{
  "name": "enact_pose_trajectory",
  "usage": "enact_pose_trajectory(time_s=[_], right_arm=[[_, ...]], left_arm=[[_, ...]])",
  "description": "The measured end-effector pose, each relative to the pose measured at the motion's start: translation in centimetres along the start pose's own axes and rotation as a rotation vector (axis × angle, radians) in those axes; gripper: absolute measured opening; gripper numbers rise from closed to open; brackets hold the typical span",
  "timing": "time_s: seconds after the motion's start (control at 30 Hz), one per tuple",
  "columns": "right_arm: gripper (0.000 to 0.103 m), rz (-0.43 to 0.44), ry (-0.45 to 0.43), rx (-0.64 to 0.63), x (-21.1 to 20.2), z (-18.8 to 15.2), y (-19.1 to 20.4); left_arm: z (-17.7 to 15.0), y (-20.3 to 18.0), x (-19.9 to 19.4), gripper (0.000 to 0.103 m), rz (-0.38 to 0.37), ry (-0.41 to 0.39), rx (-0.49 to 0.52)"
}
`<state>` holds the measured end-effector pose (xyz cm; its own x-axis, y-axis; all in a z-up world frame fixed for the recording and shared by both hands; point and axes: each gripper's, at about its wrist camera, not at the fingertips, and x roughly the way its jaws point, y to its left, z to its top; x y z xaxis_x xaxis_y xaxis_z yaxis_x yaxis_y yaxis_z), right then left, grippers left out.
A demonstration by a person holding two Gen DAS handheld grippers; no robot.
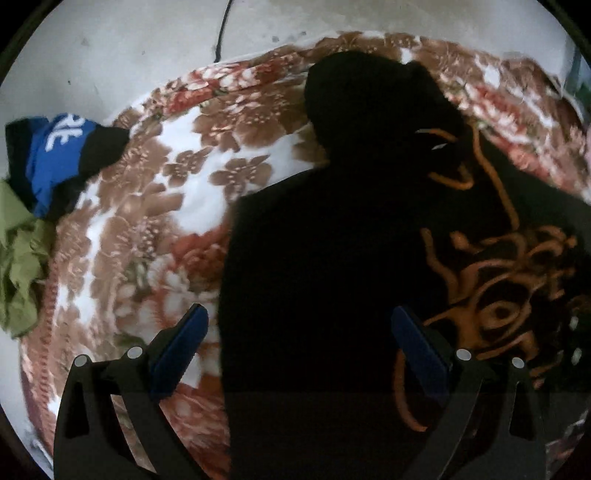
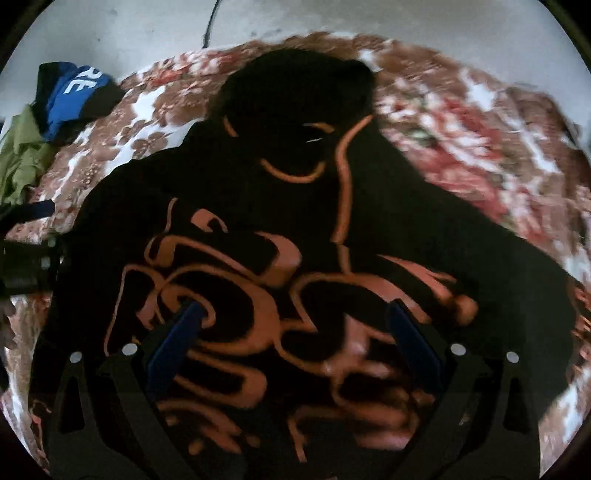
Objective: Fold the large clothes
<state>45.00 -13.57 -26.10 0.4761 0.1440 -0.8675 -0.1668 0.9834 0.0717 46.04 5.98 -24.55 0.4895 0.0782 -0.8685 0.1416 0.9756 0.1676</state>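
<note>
A black hoodie (image 1: 332,258) with an orange print and orange drawstrings lies spread on a floral blanket (image 1: 155,206), hood pointing away. My left gripper (image 1: 299,332) is open, hovering above the hoodie's left side with its left finger over the blanket. In the right wrist view the hoodie (image 2: 295,206) fills the middle, and my right gripper (image 2: 295,332) is open above its orange chest print. The left gripper also shows at the left edge of the right wrist view (image 2: 29,236).
A blue and black garment (image 1: 59,147) and a green garment (image 1: 18,258) lie bunched at the blanket's left edge. A pale floor (image 1: 147,44) with a dark cable (image 1: 223,29) lies beyond the blanket's far edge.
</note>
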Motion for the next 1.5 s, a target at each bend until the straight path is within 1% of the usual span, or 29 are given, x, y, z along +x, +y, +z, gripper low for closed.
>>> enact_pose_trajectory(time_s=[0.07,0.13,0.2,0.3,0.33,0.4,0.43,0.5,0.53,0.57,0.67,0.73,0.8,0.87,0.97,1.03,1.1,1.17,1.2,1.27,1.33,1.37,1.43,1.5], right_arm=[[0.098,0.013,0.043,-0.031,2.0,-0.2,-0.1],[0.098,0.018,0.081,-0.046,3.7,-1.0,-1.1],[0.098,0.035,0.082,-0.031,3.5,-2.0,-2.6],[0.098,-0.023,0.079,-0.046,2.0,-4.1,-5.3],[0.098,-0.017,0.083,-0.032,1.7,-4.9,-6.4],[0.098,0.041,0.113,-0.013,1.5,-6.7,-8.9],[0.098,0.064,0.109,-0.034,1.1,-7.5,-9.6],[0.098,0.085,0.089,-0.122,0.2,-8.8,-9.8],[0.098,0.087,0.077,-0.16,-0.3,-9.3,-9.9],[0.098,0.086,0.066,-0.182,-0.6,-9.6,-9.5],[0.098,0.092,0.032,-0.314,-1.0,-10.5,-8.6],[0.098,0.126,0.029,-0.308,-1.3,-10.5,-8.9],[0.098,0.153,0.003,-0.265,-2.8,-10.3,-9.8],[0.098,0.132,-0.037,-0.211,-4.9,-10.3,-11.1],[0.098,0.107,-0.048,-0.101,-7.5,-11.0,-14.3],[0.098,0.052,-0.026,0.004,-8.9,-12.1,-18.2],[0.098,-0.016,0.014,0.13,-10.0,-13.8,-23.5],[0.098,-0.097,0.038,0.211,-11.0,-15.4,-28.0],[0.098,-0.143,0.046,0.253,-11.8,-16.3,-30.9],[0.098,-0.168,0.04,0.327,-13.0,-17.2,-35.2],[0.098,-0.209,0.029,0.427,-14.2,-18.1,-40.4],[0.098,-0.221,0.025,0.458,-14.4,-18.3,-42.2],[0.098,-0.25,0.009,0.55,-15.0,-18.9,-47.0],[0.098,-0.257,-0.012,0.638,-15.3,-19.4,-50.9]], left_arm=[[-0.5,-0.3,0.9,0.098,0.002,0.015,0.005],[-1.0,-0.7,1.8,0.098,-0.017,0.049,-0.029],[-1.4,-1.1,2.1,0.098,-0.033,0.062,-0.063],[-2.0,-2.1,2.0,0.098,-0.027,0.055,-0.063],[-2.3,-2.4,2.1,0.098,-0.024,0.051,-0.054],[-3.0,-3.0,2.8,0.098,-0.012,0.065,-0.019],[-3.5,-3.3,3.5,0.098,-0.02,0.08,-0.001],[-4.0,-3.5,4.2,0.098,-0.051,0.096,0.014],[-4.3,-3.5,4.4,0.098,-0.068,0.089,0.026],[-4.4,-3.5,4.5,0.098,-0.07,0.081,0.03],[-4.3,-3.4,4.2,0.098,-0.074,0.07,0.037],[-4.1,-3.3,3.0,0.098,-0.057,0.054,0.03],[-3.8,-3.3,0.3,0.098,-0.055,0.014,0.007],[-3.8,-3.8,-2.0,0.098,-0.053,-0.011,0.003],[-3.8,-5.2,-5.5,0.098,-0.074,-0.034,0.005],[-3.8,-6.6,-7.3,0.098,-0.1,-0.037,0.009],[-4.1,-7.9,-8.5,0.098,-0.125,-0.039,0.004],[-4.8,-10.2,-9.6,0.098,-0.166,-0.031,-0.012],[-5.0,-11.3,-9.9,0.098,-0.187,-0.027,-0.016],[-5.5,-14.3,-9.8,0.098,-0.211,-0.016,0.018],[-5.4,-17.4,-9.3,0.098,-0.205,-0.011,0.086],[-5.1,-18.6,-9.0,0.098,-0.209,-0.009,0.103],[-4.4,-21.0,-8.6,0.098,-0.241,-0.01,0.116],[-3.4,-23.8,-8.3,0.098,-0.264,-0.022,0.122]])
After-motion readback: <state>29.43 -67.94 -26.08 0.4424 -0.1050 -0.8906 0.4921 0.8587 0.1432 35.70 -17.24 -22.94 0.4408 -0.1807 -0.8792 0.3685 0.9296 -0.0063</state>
